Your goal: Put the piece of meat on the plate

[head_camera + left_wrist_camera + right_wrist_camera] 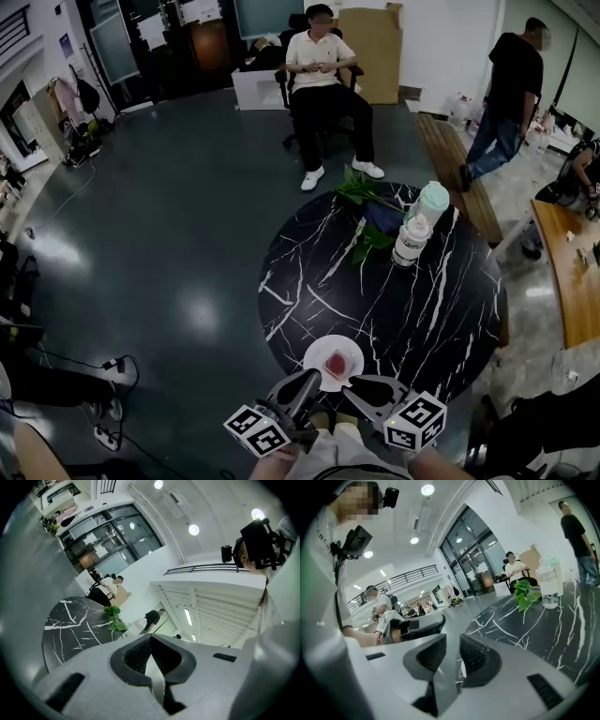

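Note:
A red piece of meat lies on a small white plate at the near edge of the round black marble table. Both grippers hover at the table's near rim, just in front of the plate. My left gripper points toward the plate's near left side; its jaws meet at the tips with nothing held. My right gripper sits beside it to the right, jaws apart by a narrow gap, empty. The left gripper shows in the right gripper view.
At the table's far side stand two plastic bottles, green leaves and a blue cloth. A person sits on a chair beyond; another walks past a wooden bench. A wooden desk is at right.

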A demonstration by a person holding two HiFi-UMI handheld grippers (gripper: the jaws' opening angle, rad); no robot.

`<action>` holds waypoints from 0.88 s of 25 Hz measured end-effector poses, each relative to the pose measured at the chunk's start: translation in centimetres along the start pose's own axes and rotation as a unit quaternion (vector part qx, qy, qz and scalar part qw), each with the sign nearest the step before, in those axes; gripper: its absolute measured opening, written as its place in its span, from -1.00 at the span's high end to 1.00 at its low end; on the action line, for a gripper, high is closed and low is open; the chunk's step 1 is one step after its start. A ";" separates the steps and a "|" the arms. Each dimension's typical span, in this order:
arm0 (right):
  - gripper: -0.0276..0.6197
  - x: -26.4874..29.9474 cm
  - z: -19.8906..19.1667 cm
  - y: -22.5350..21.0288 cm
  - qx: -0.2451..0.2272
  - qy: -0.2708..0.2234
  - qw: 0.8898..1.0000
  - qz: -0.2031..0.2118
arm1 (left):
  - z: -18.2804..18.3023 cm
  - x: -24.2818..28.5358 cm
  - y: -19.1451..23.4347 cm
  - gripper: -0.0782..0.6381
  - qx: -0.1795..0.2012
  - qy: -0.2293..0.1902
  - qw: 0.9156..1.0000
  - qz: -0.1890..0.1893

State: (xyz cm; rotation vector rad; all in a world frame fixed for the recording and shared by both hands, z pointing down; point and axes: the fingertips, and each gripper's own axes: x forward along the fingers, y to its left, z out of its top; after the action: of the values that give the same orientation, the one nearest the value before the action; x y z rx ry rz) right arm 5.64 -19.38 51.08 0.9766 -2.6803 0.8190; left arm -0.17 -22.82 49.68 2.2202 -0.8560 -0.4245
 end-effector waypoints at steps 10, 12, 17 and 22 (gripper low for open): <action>0.86 -2.2 0.4 0.4 -0.012 -0.012 1.000 -0.018 | -1.4 0.7 -1.0 0.76 0.002 0.020 1.000 -0.013; 0.88 -2.3 0.4 0.1 -0.011 -0.014 0.999 -0.026 | -1.6 0.9 -0.9 0.76 0.001 0.021 1.000 -0.015; 0.88 -2.3 0.5 -0.7 0.006 -0.026 0.999 -0.036 | -1.9 0.7 -0.4 0.76 -0.002 0.024 1.000 -0.007; 0.88 -2.2 1.1 -1.4 0.011 -0.034 0.998 -0.045 | -1.5 0.1 0.2 0.76 -0.001 0.020 1.000 0.002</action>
State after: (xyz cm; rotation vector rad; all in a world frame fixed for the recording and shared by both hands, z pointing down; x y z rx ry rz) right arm 8.27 -19.69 50.10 1.1396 -2.6665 0.8123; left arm 0.53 -22.25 50.90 2.2183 -0.8375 -0.3768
